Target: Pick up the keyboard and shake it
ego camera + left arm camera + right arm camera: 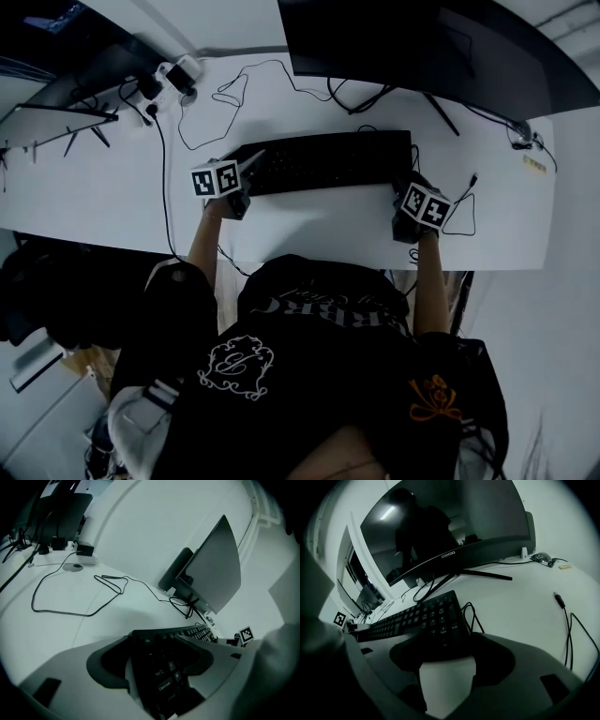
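Observation:
A black keyboard (328, 161) lies on the white desk (103, 187), below the monitor. My left gripper (248, 178) is at its left end. In the left gripper view the jaws (154, 660) stand open, one jaw left of the keyboard's (164, 672) edge and the other over the keys near Caps Lock. My right gripper (405, 187) is at the right end. In the right gripper view its jaws (450, 656) are open astride the near right corner of the keyboard (426, 616), with bare desk showing between them.
A dark curved monitor (422, 47) stands close behind the keyboard. Thin black cables (225, 103) loop over the desk at back left, near a power strip (169, 80). Another loose cable (464, 202) lies right of my right gripper. The person's body is at the desk's front edge.

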A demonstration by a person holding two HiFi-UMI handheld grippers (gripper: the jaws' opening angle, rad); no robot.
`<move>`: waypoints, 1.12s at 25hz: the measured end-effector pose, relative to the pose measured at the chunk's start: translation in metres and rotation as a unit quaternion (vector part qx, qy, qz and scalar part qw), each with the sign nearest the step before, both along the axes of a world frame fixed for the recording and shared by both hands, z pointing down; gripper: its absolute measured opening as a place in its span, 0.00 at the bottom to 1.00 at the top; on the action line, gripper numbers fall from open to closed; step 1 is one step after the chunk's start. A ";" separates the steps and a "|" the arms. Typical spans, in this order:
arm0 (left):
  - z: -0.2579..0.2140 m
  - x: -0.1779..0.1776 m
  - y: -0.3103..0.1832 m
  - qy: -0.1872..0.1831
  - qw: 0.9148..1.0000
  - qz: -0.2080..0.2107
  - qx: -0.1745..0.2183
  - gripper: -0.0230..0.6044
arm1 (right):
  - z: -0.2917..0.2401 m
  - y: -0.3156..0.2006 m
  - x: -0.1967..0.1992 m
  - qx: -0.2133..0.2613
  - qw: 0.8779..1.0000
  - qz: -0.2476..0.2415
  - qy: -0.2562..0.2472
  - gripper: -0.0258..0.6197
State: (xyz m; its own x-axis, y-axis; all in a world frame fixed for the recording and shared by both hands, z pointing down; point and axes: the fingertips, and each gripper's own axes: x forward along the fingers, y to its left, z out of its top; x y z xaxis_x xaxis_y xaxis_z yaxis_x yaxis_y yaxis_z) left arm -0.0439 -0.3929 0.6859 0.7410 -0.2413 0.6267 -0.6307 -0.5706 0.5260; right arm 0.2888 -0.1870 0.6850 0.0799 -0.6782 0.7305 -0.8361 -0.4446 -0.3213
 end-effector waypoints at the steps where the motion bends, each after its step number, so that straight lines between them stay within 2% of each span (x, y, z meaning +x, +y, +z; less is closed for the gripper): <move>1: -0.001 -0.001 0.000 0.001 1.000 -0.004 0.003 0.53 | 0.000 0.000 -0.001 -0.001 1.000 -0.003 0.000 0.49; 5: -0.014 0.000 -0.002 0.017 1.000 -0.001 0.018 0.50 | 0.000 0.005 -0.005 0.007 1.000 -0.015 -0.008 0.48; 11: -0.053 0.004 -0.014 0.022 0.995 0.030 0.090 0.49 | -0.005 0.007 -0.013 0.036 0.999 -0.016 -0.031 0.47; 16: -0.095 0.014 -0.025 0.037 0.986 0.051 0.153 0.47 | -0.009 0.004 -0.015 0.065 0.997 -0.021 -0.035 0.46; 20: -0.128 0.022 -0.026 0.061 0.979 0.054 0.187 0.42 | -0.010 0.005 -0.012 0.093 0.994 -0.025 -0.043 0.46; 28: -0.170 0.030 -0.019 0.074 0.961 0.080 0.254 0.42 | -0.029 0.003 -0.009 0.123 0.991 -0.033 -0.031 0.45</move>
